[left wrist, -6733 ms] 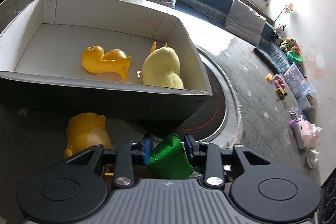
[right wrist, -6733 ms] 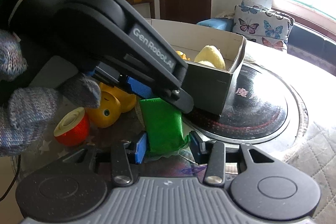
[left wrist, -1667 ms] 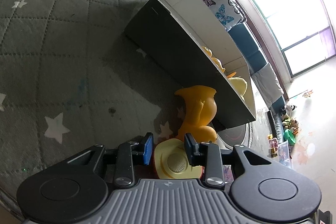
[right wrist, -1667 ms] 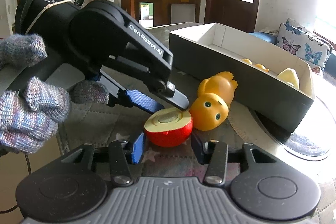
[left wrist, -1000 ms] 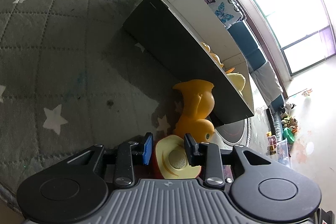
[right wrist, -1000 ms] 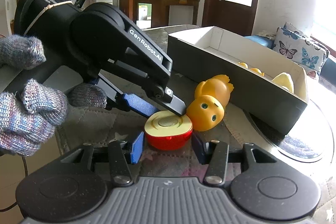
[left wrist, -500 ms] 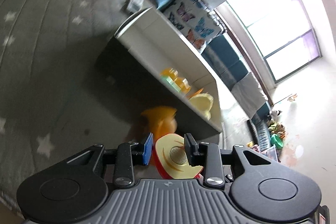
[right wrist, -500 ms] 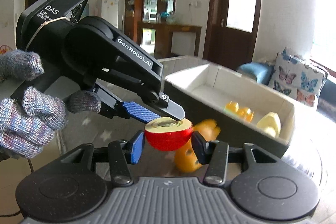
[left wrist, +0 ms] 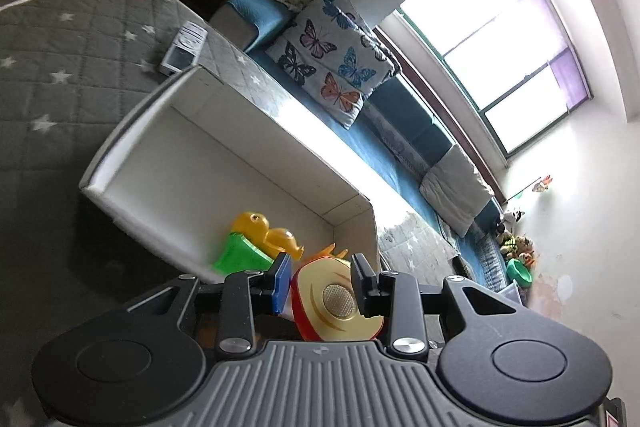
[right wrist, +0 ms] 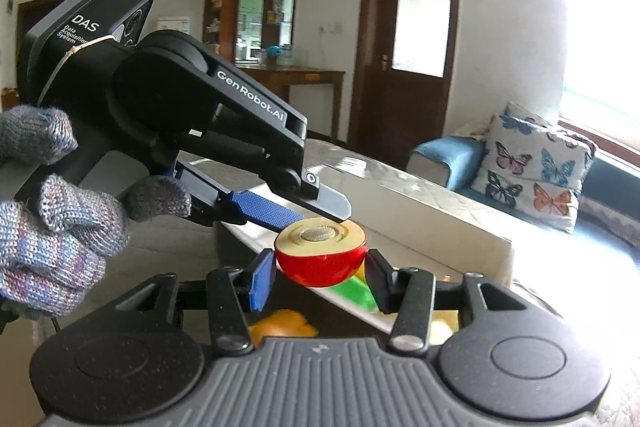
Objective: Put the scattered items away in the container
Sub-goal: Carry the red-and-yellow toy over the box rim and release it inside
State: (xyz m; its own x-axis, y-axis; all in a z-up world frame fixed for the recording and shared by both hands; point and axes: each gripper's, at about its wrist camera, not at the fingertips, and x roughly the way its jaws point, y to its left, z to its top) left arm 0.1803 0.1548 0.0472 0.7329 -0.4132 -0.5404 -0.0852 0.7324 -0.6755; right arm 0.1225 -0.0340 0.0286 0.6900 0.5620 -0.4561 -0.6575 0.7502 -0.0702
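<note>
A toy half apple point(left wrist: 334, 301), red with a cream cut face, is held in the air by both grippers. My left gripper point(left wrist: 321, 277) is shut on it, and in the right wrist view its fingers point(right wrist: 276, 213) clamp the half apple point(right wrist: 320, 259) from above. My right gripper point(right wrist: 320, 279) is shut on its sides. The white box point(left wrist: 224, 163) lies just ahead and below. Inside it are a yellow duck point(left wrist: 264, 233) and a green packet point(left wrist: 240, 257). An orange toy point(right wrist: 280, 327) shows below the right gripper, mostly hidden.
The box stands on a grey quilted star-pattern mat point(left wrist: 48, 75). A small white device point(left wrist: 184, 51) lies on the mat behind the box. A blue sofa with a butterfly cushion point(left wrist: 332, 59) runs behind. A gloved hand point(right wrist: 52, 219) holds the left gripper.
Both grippers have lifted the half apple off the mat and carried it up toward the box's opening. The orange duck stays below on the mat.
</note>
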